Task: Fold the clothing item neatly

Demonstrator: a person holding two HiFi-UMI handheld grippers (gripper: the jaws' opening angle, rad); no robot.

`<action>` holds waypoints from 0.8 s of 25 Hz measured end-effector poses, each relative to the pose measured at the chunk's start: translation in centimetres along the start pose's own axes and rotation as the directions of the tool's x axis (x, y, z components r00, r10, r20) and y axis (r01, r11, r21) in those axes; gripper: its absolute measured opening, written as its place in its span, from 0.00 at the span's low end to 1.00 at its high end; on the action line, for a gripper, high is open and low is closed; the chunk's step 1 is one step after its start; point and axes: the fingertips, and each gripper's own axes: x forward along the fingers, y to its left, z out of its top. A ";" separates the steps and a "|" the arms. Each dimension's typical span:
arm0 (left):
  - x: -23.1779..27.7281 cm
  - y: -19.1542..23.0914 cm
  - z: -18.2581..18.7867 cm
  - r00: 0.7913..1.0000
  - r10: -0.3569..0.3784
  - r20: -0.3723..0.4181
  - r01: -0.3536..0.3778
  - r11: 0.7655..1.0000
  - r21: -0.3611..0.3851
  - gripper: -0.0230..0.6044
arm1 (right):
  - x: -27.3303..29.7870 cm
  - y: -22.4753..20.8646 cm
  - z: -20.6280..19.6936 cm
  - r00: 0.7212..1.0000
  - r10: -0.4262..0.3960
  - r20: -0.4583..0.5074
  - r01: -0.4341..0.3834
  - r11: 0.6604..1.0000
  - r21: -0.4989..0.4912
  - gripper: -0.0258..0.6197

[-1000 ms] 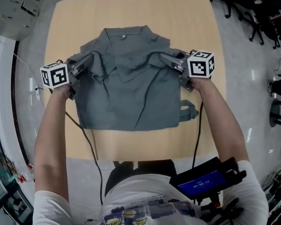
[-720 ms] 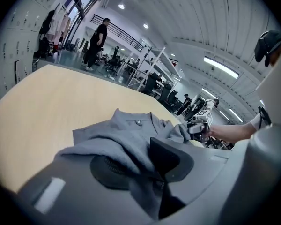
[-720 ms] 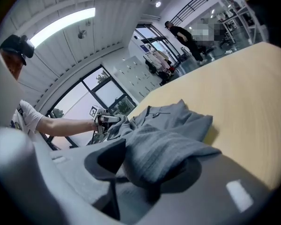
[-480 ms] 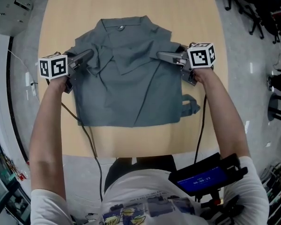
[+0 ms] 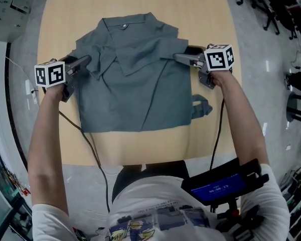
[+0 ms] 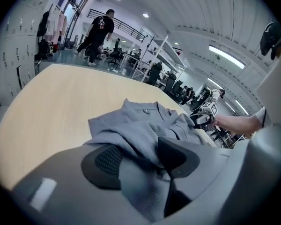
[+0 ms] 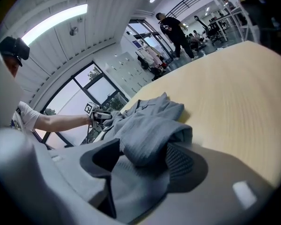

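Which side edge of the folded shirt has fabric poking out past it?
The right edge of the shirt: a loop of fabric sticks out near the hem; the left edge runs straight.

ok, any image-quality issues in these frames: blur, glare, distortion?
Head view: even light, shirt sharp, table edges bowed by the wide lens. Left gripper view: strong fisheye, black corners, close foreground soft, ceiling light strip blown out. Right gripper view: same fisheye and dark corners, windows overexposed, shirt in focus.
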 end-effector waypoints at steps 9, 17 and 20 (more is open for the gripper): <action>-1.7 0.0 -1.0 0.998 0.069 0.011 -0.069 0.998 -0.002 0.43 | -1.2 0.4 -2.8 0.997 -0.067 -0.028 0.066 0.997 -0.041 0.49; -5.1 -1.0 -2.9 0.988 0.148 0.042 -0.149 0.989 0.009 0.43 | -3.7 3.0 -4.9 0.993 -0.117 -0.018 0.115 0.991 -0.063 0.49; -6.2 -1.5 -3.3 0.988 0.129 0.081 -0.129 0.992 -0.007 0.43 | -4.7 3.2 -5.9 0.989 -0.144 -0.010 0.143 0.987 -0.077 0.49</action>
